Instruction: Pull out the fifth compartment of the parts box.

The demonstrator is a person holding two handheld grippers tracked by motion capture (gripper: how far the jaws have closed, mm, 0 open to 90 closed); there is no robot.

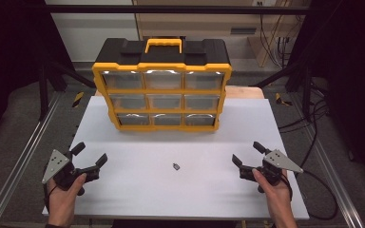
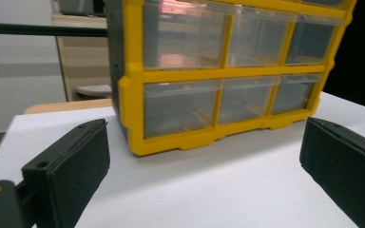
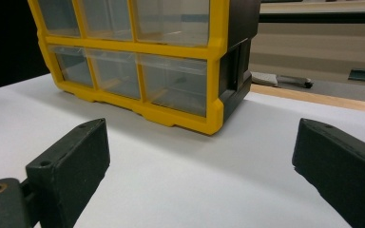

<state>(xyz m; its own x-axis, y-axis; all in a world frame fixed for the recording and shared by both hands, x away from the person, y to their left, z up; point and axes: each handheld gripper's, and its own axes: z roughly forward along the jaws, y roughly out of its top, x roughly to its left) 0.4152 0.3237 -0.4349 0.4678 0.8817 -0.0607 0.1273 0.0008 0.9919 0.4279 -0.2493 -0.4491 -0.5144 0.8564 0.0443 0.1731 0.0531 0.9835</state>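
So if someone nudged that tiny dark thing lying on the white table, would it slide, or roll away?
The tiny dark piece looks very light for its size, so a nudge would probably send it skidding across the smooth white table. It seems to lie flat, so rolling appears unlikely, though it is too small to be sure. Being so low, it may be fiddly to pinch.

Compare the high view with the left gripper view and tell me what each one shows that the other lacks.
High view alone: the small dark part lying on the white table between the two grippers, the organizer's yellow handle, the right gripper, and both of the person's hands.

Left gripper view alone: a close look along the left gripper and its two black jaws, standing wide apart with nothing between them.

Both: the yellow drawer organizer with its clear drawers, standing upright on the table.
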